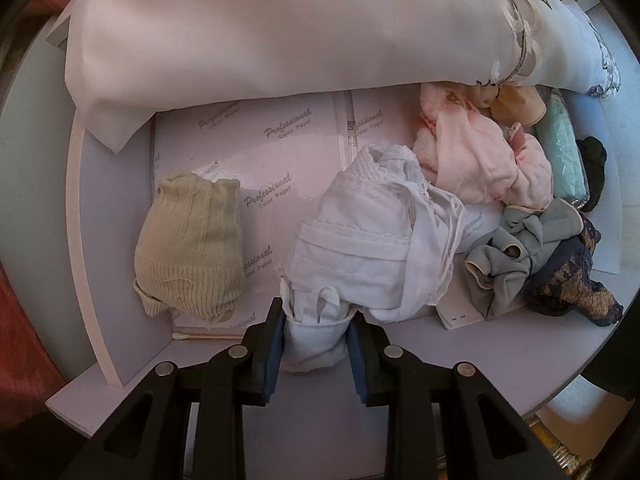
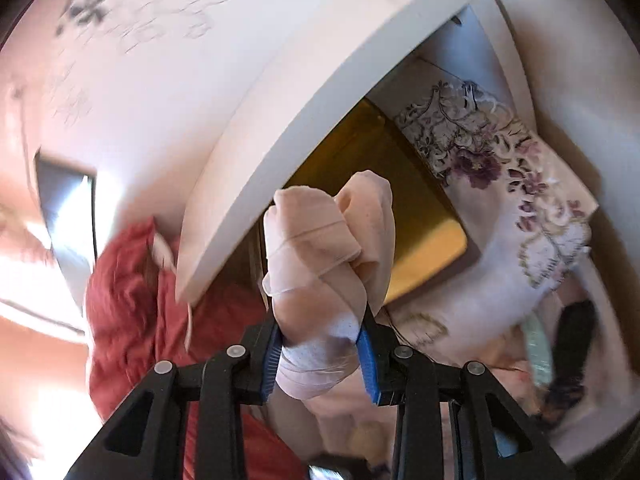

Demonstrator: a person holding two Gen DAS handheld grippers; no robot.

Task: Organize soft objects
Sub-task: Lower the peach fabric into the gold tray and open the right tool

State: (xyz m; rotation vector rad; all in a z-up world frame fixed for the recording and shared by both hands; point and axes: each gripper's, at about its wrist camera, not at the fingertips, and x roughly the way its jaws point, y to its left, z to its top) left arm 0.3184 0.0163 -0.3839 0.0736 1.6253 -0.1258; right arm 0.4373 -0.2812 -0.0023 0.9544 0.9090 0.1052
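Inside the pale drawer [image 1: 120,364], lined with glossy printed paper sheets [image 1: 272,152], the left gripper [image 1: 316,354] points down with its blue-padded fingers [image 1: 271,356] clenched on the lower end of a white bundled garment [image 1: 360,240], which rests near the drawer's middle. Left of that white bundle lies a green knitted roll [image 1: 188,248], apart from it; right of it sit a pink crumpled garment [image 1: 480,160], a grey one [image 1: 516,256] and a dark lace piece [image 1: 576,284], close together, with a mint packet [image 1: 560,156] and a black item [image 1: 596,168] beyond. A large white folded cloth [image 1: 280,32] overhangs the drawer's far side. The right gripper [image 2: 320,356] is clenched on a beige rolled stocking bundle [image 2: 328,248], held in the air in front of the drawer's white edge [image 2: 304,128]; this view is blurred. The step in hand appears to be sorting: one bundle being placed, another carried. The next move probably calls for releasing the white bundle beside the green roll, then bringing the beige one into a free space.
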